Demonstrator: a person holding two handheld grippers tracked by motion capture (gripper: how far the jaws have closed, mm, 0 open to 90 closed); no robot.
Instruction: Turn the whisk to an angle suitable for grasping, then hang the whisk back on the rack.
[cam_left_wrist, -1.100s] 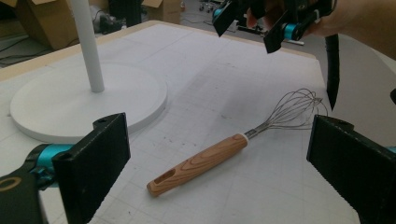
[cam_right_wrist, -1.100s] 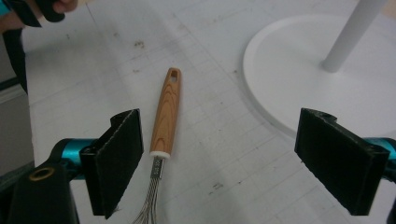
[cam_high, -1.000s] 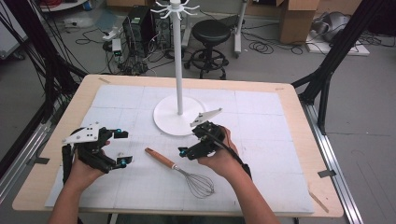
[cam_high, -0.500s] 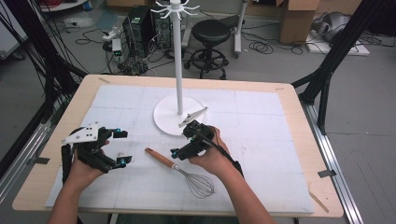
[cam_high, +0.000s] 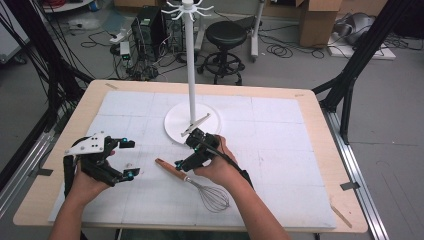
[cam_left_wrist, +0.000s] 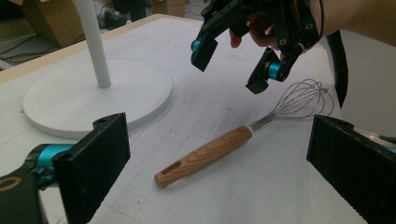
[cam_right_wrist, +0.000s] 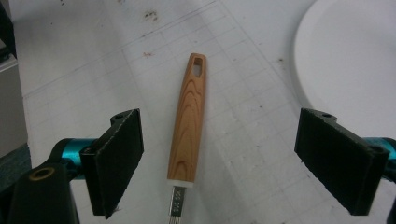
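While the whisk (cam_right_wrist: 188, 126) lies flat, right claw (cam_right_wrist: 219, 158) wide open above its handle, left claw (cam_left_wrist: 219, 163) wide open, empty.

High view is looking down from above; both gripper views are facing close onto the shared whisk (cam_high: 192, 178) (cam_left_wrist: 243, 135) (cam_right_wrist: 189, 126).

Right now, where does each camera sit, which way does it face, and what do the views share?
High view: above the person's side, facing forward and down on the white gridded mat; both forearms enter below.
Left gripper view: on the left claw, facing the right claw.
Right gripper view: on the right claw, looking down.
All share the wooden-handled wire whisk.
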